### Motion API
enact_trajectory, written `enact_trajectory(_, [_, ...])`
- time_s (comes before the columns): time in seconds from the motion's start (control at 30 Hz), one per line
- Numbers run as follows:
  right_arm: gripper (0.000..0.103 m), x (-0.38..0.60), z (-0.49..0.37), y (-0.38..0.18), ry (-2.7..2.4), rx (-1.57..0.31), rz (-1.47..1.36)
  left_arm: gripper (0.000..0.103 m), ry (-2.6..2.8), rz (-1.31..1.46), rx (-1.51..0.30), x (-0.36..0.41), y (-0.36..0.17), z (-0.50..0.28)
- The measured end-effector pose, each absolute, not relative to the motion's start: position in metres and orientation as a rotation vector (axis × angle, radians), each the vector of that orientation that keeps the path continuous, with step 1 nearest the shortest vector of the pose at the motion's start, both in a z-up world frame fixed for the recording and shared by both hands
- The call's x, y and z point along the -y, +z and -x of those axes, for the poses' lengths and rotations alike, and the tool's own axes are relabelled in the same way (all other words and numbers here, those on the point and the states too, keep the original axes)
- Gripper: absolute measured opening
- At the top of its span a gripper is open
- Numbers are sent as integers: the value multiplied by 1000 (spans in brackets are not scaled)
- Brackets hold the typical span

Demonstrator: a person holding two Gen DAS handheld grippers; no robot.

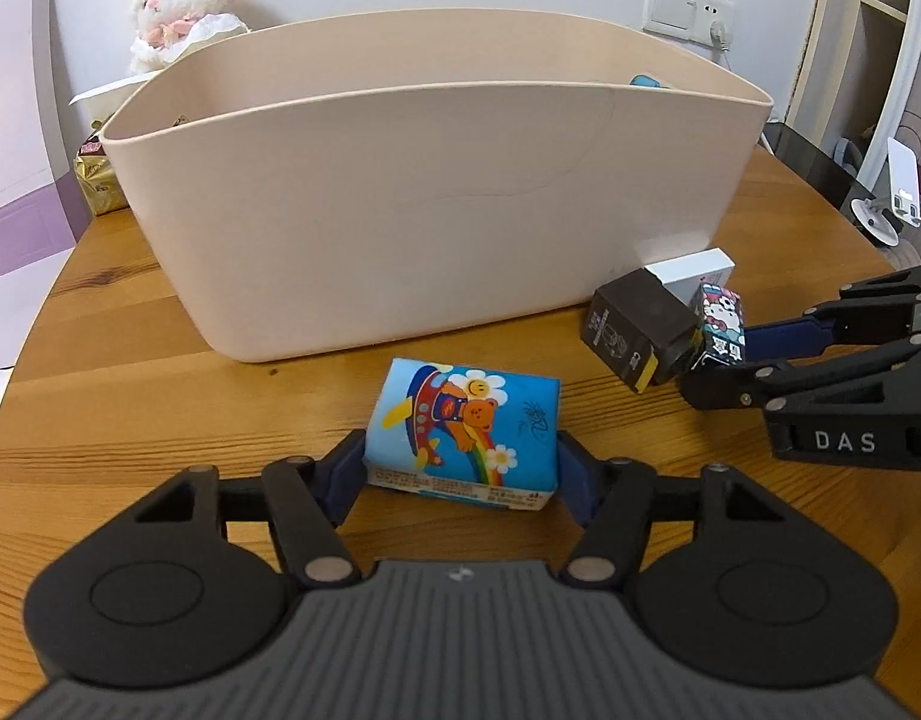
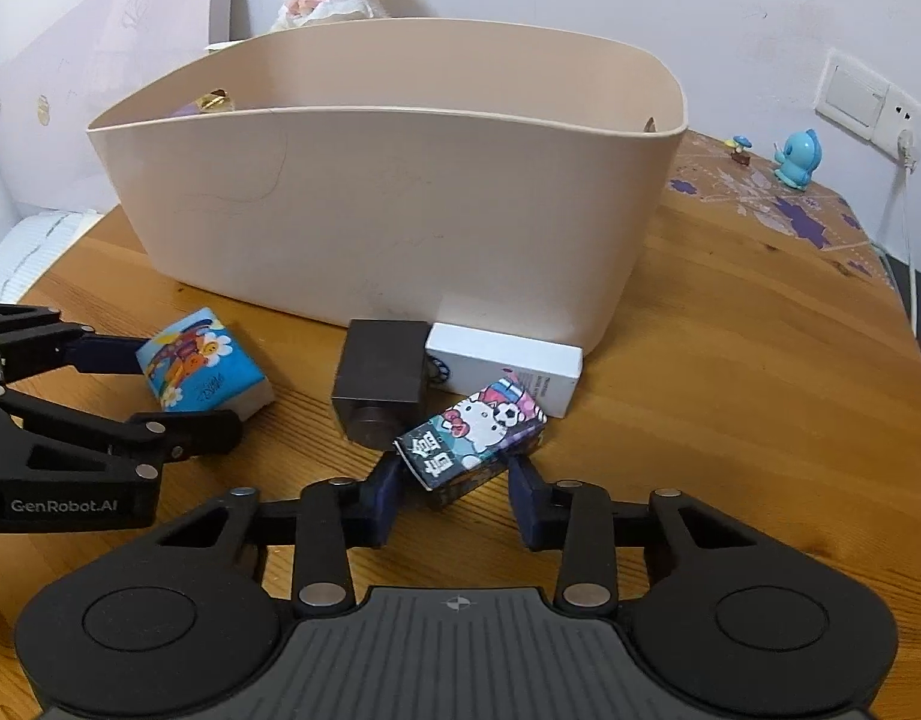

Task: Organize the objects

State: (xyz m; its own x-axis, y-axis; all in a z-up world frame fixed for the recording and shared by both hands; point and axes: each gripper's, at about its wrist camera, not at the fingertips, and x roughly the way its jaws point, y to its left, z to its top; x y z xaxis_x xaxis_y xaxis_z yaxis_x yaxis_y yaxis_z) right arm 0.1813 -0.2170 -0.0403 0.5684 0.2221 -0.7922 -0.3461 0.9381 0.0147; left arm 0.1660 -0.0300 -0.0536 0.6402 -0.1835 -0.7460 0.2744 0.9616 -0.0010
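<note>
A large beige bin [image 1: 400, 204] stands on the wooden table [image 1: 160, 408]; it also shows in the right wrist view [image 2: 388, 198]. My left gripper [image 1: 460, 468] is shut on a blue cartoon tissue pack [image 1: 463, 426], which rests on the table in front of the bin; the pack also shows in the right wrist view [image 2: 202, 369]. My right gripper [image 2: 454, 489] is shut on a Hello Kitty box [image 2: 472, 429], tilted, next to a dark box [image 2: 379, 384] and a white box [image 2: 505, 363] by the bin's right front corner.
A plush lamb [image 1: 187, 0] sits behind the bin. A gold packet [image 1: 100, 180] lies left of the bin. A blue figurine [image 2: 796, 159] and a purple-patterned mat [image 2: 778, 198] are at the far right. A wall socket [image 2: 874, 102] has a cable plugged in.
</note>
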Motion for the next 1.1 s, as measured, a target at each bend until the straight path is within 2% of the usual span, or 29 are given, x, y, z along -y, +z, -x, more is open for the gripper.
enact_trajectory(0.23, [22, 222, -169, -30, 330, -878, 171, 66, -284, -128, -783, 27, -35, -150])
enact_trajectory(0.37, [19, 231, -159, -12, 329, -827, 170, 66, -290, -144, -727, 24, -16, -138])
enact_trajectory(0.4, [4, 233, -157, -5, 328, -811, 170, 66, -289, -147, -713, 23, -11, -136])
enact_trajectory(0.43, [2, 235, -155, -1, 327, -805, 168, 66, -287, -147, -698, 21, -7, -135])
enact_trajectory(0.7, [3, 242, -159, 15, 307, -778, 142, 66, -253, -128, -661, 9, 10, -136])
enact_trajectory(0.77, [8, 242, -160, 12, 309, -792, 145, 66, -253, -127, -662, 8, 10, -137])
enact_trajectory(0.83, [26, 241, -161, 7, 295, -802, 158, 66, -255, -127, -666, 9, 9, -139])
enact_trajectory(0.87, [28, 240, -161, 5, 284, -803, 165, 66, -256, -126, -669, 9, 8, -139])
enact_trajectory(0.93, [48, 244, -163, 1, 264, -805, 169, 66, -263, -127, -673, 11, 6, -140])
enact_trajectory(1.0, [60, 251, -161, -1, 234, -791, 174, 66, -268, -129, -678, 14, 3, -140])
enact_trajectory(1.1, [64, 266, -162, -6, 205, -802, 166, 66, -278, -133, -683, 18, -1, -141])
